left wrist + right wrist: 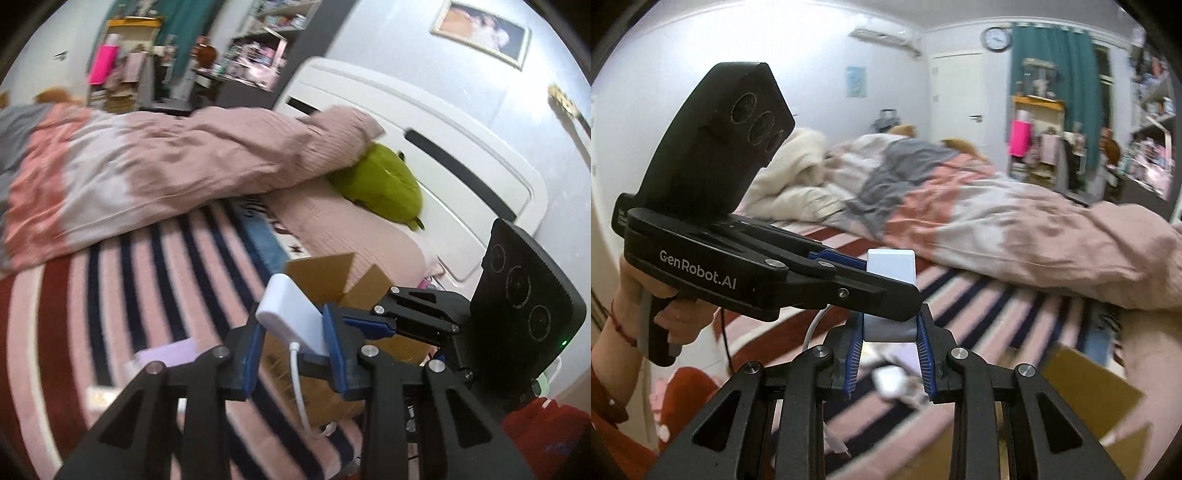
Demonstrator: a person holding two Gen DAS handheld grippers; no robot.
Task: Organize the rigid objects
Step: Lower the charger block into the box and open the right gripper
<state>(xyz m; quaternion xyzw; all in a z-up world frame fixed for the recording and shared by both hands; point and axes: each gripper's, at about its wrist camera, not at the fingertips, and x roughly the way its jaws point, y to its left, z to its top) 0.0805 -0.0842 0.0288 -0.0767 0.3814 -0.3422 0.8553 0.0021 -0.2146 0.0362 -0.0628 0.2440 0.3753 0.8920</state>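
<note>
Claws from both hands are gripping one white power bank above the striped bedspread. Seen from the left wrist, the left claw is clenching the power bank between its blue pads, with the white cable hanging down from its lower end. The right claw is reaching in from the right side of that view and meeting the same power bank at its edge.

Seen from the right wrist, the right claw is squeezing the lower end of the power bank, while the left claw is crossing in front of it, carried by a hand on the pistol grip. An open cardboard box is sitting on the bed just beyond the claws. A small white item, too blurred to name, is lying on the bedspread below. A pink duvet and a green plush toy are lying farther up the bed.
</note>
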